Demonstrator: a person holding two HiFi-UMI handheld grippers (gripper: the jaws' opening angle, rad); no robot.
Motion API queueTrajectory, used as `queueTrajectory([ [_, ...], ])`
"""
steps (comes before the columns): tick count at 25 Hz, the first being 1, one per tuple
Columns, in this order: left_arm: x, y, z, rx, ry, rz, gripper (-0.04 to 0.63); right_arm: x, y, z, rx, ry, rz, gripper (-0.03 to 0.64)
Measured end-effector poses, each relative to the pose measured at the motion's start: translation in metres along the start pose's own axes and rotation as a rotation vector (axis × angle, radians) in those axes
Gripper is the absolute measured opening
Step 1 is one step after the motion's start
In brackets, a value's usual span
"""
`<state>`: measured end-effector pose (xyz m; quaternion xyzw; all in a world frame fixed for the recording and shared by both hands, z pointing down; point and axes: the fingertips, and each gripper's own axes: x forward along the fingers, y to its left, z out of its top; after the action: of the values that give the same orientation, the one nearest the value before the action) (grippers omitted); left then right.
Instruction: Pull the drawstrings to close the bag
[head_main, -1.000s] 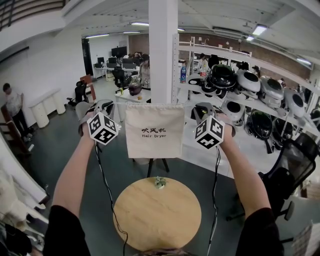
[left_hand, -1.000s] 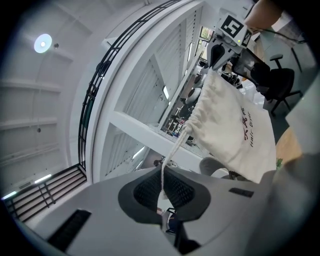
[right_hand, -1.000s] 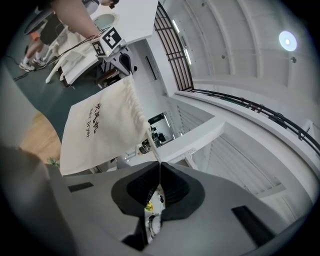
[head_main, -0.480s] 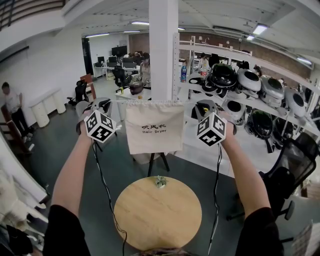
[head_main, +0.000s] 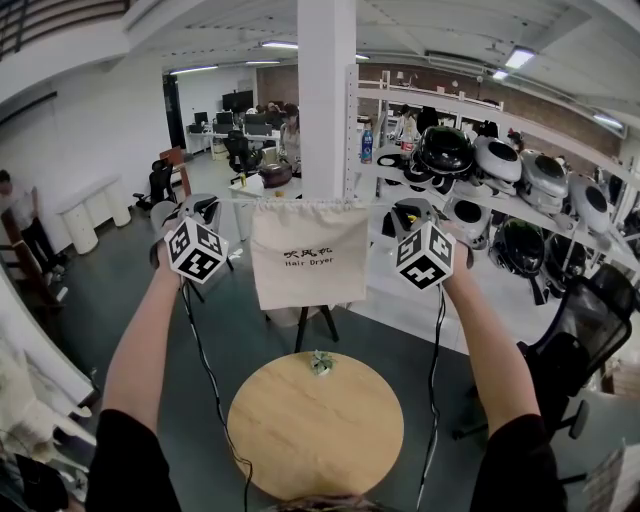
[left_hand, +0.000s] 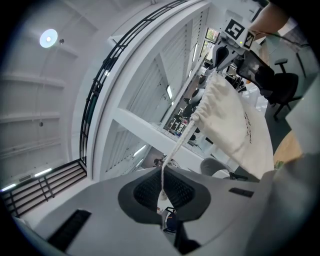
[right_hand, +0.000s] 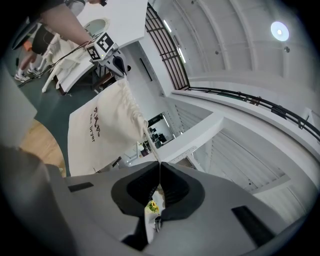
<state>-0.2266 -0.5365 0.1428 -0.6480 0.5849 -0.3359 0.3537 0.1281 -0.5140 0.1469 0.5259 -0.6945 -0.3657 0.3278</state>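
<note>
Left gripper (left_hand: 162, 174): jaws together, pinched on the left drawstring (left_hand: 179, 142), and the cord runs straight from the pads to the bag's gathered corner. Right gripper (right_hand: 159, 169) same, jaws together on the right drawstring (right_hand: 150, 142). Head view shows neither pinch, the marker cubes sit in front of the jaws. What it does show: bag (head_main: 309, 255) hanging in the air between the two grippers, top edge stretched level, print facing the camera, above the far edge of the round table (head_main: 315, 440) and clear of it. Small object (head_main: 319, 364) at that far edge, too small to identify. Gripper views add the puckered fabric where each cord exits, plus the opposite gripper beyond the bag
</note>
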Motion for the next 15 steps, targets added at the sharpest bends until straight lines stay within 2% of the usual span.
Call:
queueTrajectory([
  [15,-0.002,0.011,-0.01,-0.011,0.002,-0.006,0.02,0.0,0.001,0.002,-0.01,-0.002,0.018,0.008],
])
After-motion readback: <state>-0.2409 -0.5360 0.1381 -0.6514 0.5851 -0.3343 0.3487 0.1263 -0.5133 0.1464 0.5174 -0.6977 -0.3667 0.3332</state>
